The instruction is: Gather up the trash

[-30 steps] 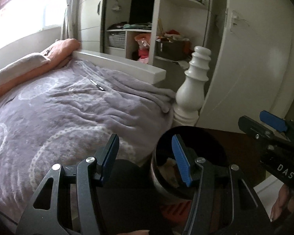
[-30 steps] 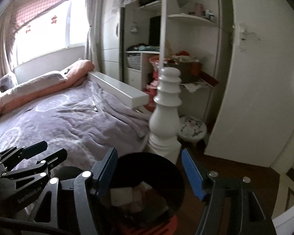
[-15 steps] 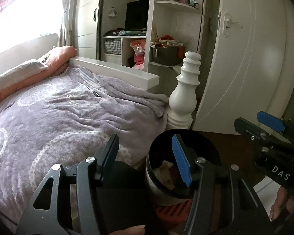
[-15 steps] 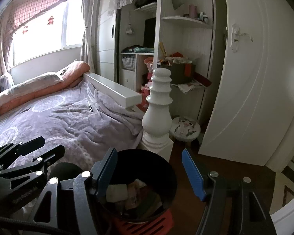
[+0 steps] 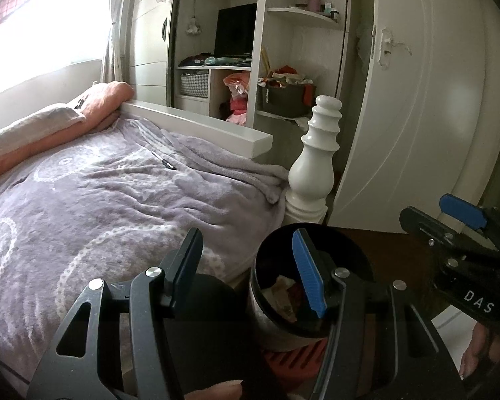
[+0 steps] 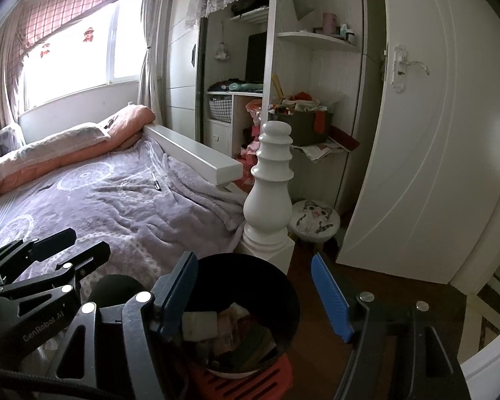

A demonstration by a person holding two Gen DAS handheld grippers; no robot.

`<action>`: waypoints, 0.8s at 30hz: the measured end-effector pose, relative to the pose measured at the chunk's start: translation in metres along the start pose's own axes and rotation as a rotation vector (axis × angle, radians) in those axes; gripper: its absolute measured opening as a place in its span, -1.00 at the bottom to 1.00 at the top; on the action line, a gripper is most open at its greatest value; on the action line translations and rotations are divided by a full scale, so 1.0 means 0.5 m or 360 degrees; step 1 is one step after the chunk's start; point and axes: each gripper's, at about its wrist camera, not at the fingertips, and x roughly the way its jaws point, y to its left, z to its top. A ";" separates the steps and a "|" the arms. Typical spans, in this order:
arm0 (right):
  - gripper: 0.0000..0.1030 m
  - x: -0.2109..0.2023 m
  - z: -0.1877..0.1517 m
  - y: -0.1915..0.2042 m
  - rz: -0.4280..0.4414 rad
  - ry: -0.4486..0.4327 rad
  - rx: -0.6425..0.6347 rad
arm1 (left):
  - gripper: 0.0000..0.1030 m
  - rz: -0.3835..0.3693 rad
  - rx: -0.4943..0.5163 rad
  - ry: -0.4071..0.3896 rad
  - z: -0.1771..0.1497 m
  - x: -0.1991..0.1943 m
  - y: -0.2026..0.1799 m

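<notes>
With both claws spread and carrying nothing, my left gripper (image 5: 250, 266) and right gripper (image 6: 255, 295) hover over the black bin (image 6: 276, 286), which I judge partly filled with trash (image 6: 216, 328). A pen-like thing (image 6: 155, 181) lies on the bed (image 6: 109, 200). Only the right view shows the cat stool (image 6: 315, 220).

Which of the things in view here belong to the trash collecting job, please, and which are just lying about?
Belongs to the job:
- black trash bin holding paper scraps
- left gripper, open, empty
- right gripper, open, empty

Just lying about:
- pen on the purple blanket
- cat stool
- white bedpost
- pillows
</notes>
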 end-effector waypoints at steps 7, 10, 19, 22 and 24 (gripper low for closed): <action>0.34 -0.004 0.000 0.005 0.0005 0.0004 -0.0003 | 0.06 0.0003 -0.0003 -0.0003 0.000 0.000 -0.001; 0.35 -0.004 -0.001 0.004 0.0010 0.0007 0.0008 | 0.06 0.0002 -0.0006 -0.0001 0.000 0.000 -0.001; 0.35 -0.004 -0.004 0.001 0.0020 0.0017 0.0020 | 0.06 0.0005 -0.0006 -0.0001 0.001 -0.003 0.000; 0.35 0.002 -0.002 0.000 0.0016 0.0022 0.0015 | 0.06 0.0004 -0.0008 -0.0004 0.000 -0.003 -0.001; 0.36 0.002 -0.003 0.000 0.0019 0.0023 0.0018 | 0.06 0.0002 -0.0007 -0.0003 0.000 -0.003 0.000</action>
